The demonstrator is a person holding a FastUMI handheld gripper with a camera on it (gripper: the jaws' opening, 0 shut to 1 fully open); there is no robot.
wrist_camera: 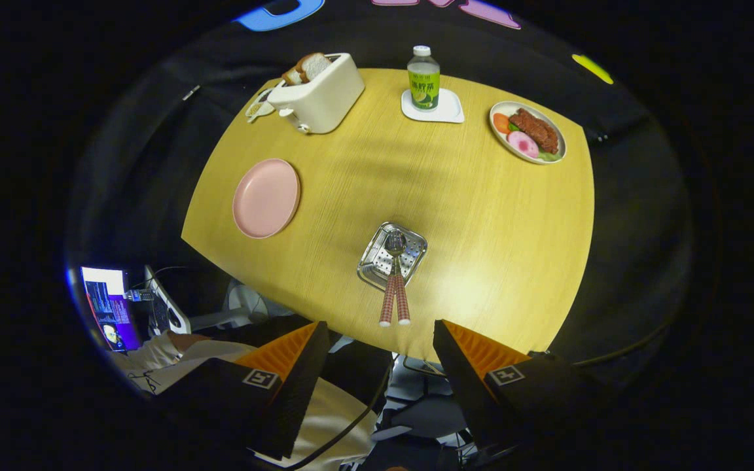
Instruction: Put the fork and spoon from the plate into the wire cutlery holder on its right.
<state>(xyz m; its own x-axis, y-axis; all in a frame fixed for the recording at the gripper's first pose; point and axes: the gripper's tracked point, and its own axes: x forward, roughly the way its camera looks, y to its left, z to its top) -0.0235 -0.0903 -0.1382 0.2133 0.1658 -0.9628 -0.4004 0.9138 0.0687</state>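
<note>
A fork and a spoon (395, 288) with checked handles lie side by side. Their heads rest in the silver wire cutlery holder (377, 269), and their handles stick out over its near rim toward me. To the holder's left sits the pink plate (266, 197) with nothing on it. My gripper (380, 330) is open, held high above the table's near edge. The handle ends lie just ahead of its fingers, and nothing is between them.
On the far side of the yellow table (495, 216) stand a white toaster with bread (318, 91), a bottle on a white coaster (423, 78) and a plate of food (527, 131). A person's sleeve (174, 356) and a lit screen (108, 304) are below the table's left edge.
</note>
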